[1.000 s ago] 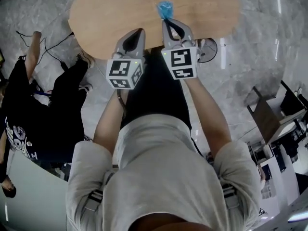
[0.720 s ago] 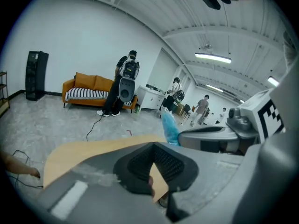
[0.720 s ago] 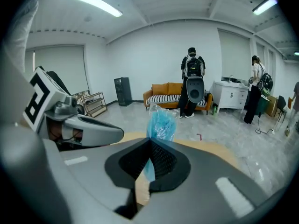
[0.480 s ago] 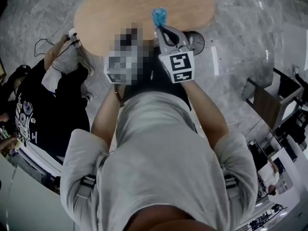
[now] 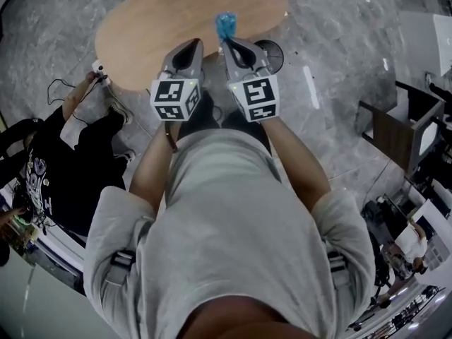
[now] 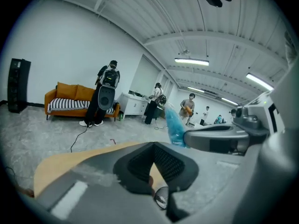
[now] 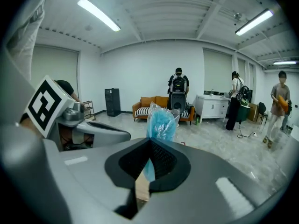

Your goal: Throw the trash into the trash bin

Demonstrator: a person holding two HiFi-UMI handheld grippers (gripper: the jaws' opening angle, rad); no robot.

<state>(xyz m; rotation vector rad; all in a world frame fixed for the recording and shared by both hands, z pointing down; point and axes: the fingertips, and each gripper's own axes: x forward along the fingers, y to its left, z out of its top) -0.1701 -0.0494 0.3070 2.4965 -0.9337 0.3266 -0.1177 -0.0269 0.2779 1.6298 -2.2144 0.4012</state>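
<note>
A crumpled blue plastic wrapper [image 5: 226, 25] sticks up out of my right gripper [image 5: 224, 43], which is shut on it above the near edge of the oval wooden table [image 5: 162, 20]. In the right gripper view the blue wrapper [image 7: 161, 120] rises from between the closed pads of that gripper [image 7: 150, 144]. My left gripper [image 5: 191, 50] hangs just to its left, shut with nothing in it. The left gripper view shows its own jaws [image 6: 152, 146] together, and the wrapper [image 6: 175, 127] beside them. No trash bin is plainly in view.
A round dark object [image 5: 269, 51] sits on the floor by the table's right edge. A person in black [image 5: 56, 168] crouches at the left among cables. A dark chair [image 5: 395, 129] stands at the right. Several people and an orange sofa [image 7: 156, 104] are across the room.
Both grippers have risen from the table side by side, the right still holding the blue wrapper. The table now looks lower and farther off. The crouching person has shifted at the left.
</note>
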